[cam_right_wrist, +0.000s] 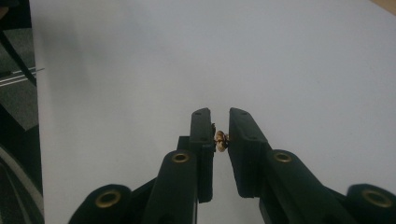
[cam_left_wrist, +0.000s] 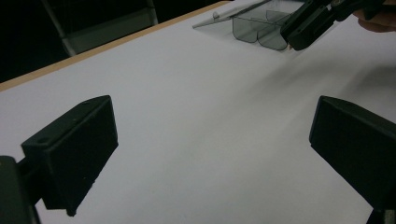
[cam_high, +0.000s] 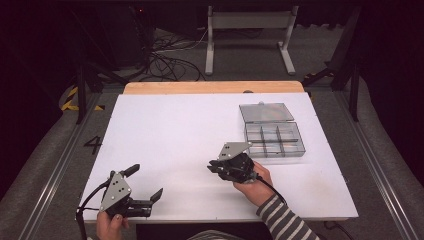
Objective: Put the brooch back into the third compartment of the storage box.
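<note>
The white table [cam_high: 175, 130] stands over grey floor strewn with cables [cam_high: 165, 62]. An open compartment box [cam_high: 272, 139] sits far right. The left gripper [cam_high: 145, 185] hangs spread and empty. The right gripper [cam_right_wrist: 219, 135] pinches a tiny brass-coloured piece [cam_right_wrist: 220, 140], probably unsorted yet.

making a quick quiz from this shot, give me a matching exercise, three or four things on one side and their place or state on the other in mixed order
Things
1. left gripper
2. right gripper
3. compartment box
4. small brass-coloured piece

Places or states
A. lid swung open, at the far right of the white table
B. jaws spread wide, nothing between them, near the front left edge
C. pinched between two nearly closed jaws
D. jaws nearly closed, held near the table's middle, just in front of the box

Pairs: 1-B, 2-D, 3-A, 4-C
</note>
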